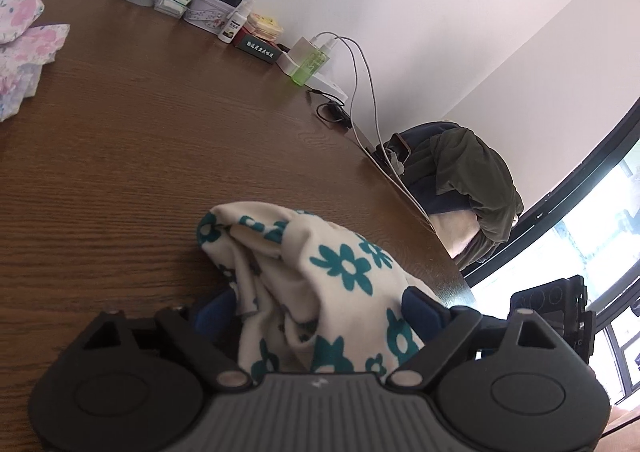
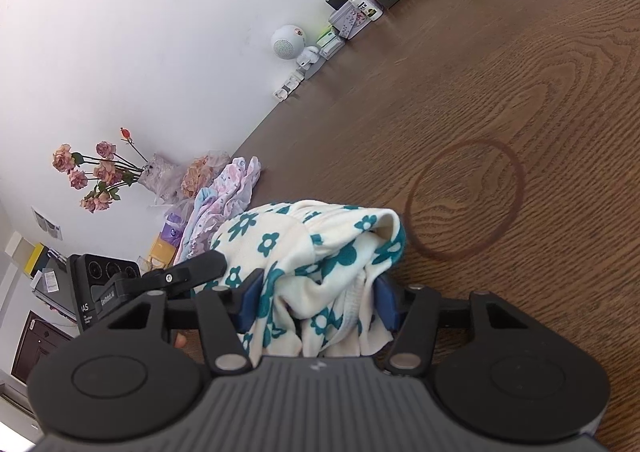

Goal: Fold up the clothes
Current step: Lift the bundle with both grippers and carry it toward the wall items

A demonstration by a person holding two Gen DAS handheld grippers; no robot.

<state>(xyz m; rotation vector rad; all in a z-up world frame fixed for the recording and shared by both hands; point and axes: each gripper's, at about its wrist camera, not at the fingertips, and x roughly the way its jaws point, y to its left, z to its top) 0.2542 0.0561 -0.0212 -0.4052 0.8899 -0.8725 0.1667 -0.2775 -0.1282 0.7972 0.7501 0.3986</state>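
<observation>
1. Left wrist view shows the wooden table (image 1: 140,140) filling most of the frame, its far edge lined with clutter against the wall; a folded pink floral pile (image 1: 24,40) lies well away at the left.
2. Cream garment with teal flowers (image 1: 312,272) is bunched in a heap directly ahead of both tools, near the table's front edge, with no clear long axis yet.
3. Left gripper (image 1: 320,312) pinches a thick wad of that cloth between its blue pads (image 1: 420,306); the jaws stand fairly wide because the bundle fills them.
4. Right gripper (image 2: 316,302) likewise grips the garment (image 2: 312,248), fabric draped over its blue pads (image 2: 250,302).
5. Both grips sit close together on one bundle, so I judge the next move needs them drawn apart to spread it; neither hand is nearer.
</observation>
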